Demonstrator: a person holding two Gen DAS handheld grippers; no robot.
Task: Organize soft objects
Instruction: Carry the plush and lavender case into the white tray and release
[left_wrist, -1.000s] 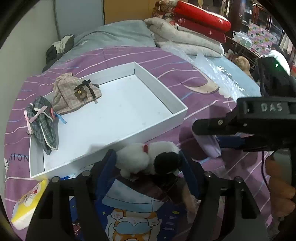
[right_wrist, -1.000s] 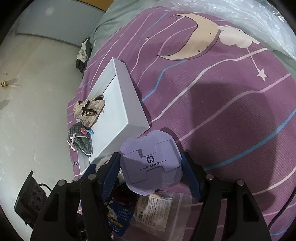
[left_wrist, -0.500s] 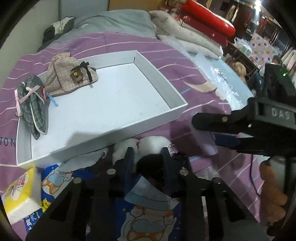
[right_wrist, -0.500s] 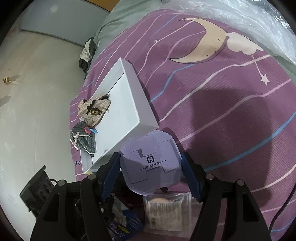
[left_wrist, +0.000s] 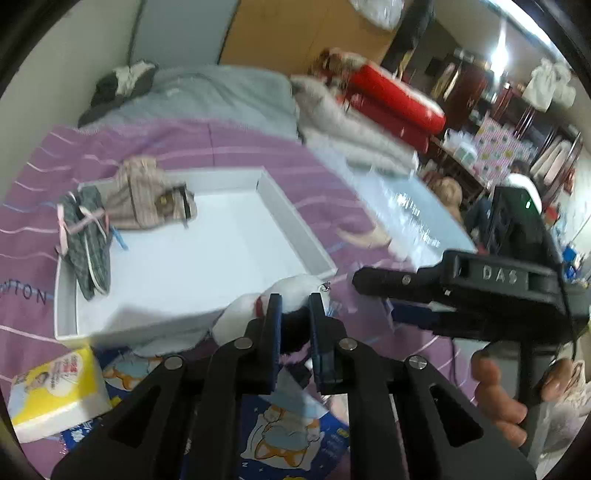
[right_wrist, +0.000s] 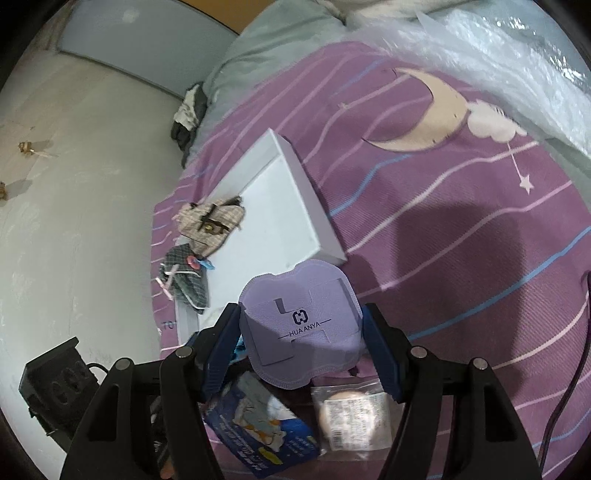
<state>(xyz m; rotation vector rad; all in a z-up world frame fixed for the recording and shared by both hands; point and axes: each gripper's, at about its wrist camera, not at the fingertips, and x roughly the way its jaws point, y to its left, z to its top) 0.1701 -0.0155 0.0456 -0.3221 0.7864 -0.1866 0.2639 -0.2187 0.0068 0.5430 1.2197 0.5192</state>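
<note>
The left gripper (left_wrist: 294, 314) has its jaws pinched nearly together on the black part of a white-and-black plush toy (left_wrist: 284, 295), at 6 o'clock in the left wrist view, just off the near rim of the white tray (left_wrist: 295, 229). The right gripper (right_wrist: 301, 339) has its jaws spread wide with the lilac pouch (right_wrist: 301, 328) clamped between them, also at 6 o'clock.

From 9 o'clock rightward in the left wrist view: a grey plaid pouch (left_wrist: 90, 247) and a beige plaid pouch (left_wrist: 147, 195) lie in the tray's far-left corner, touching. A yellow tissue pack (left_wrist: 55, 391) sits at 8 o'clock on the purple bedspread (left_wrist: 314, 166). The right gripper's black body crosses at 3 o'clock.
</note>
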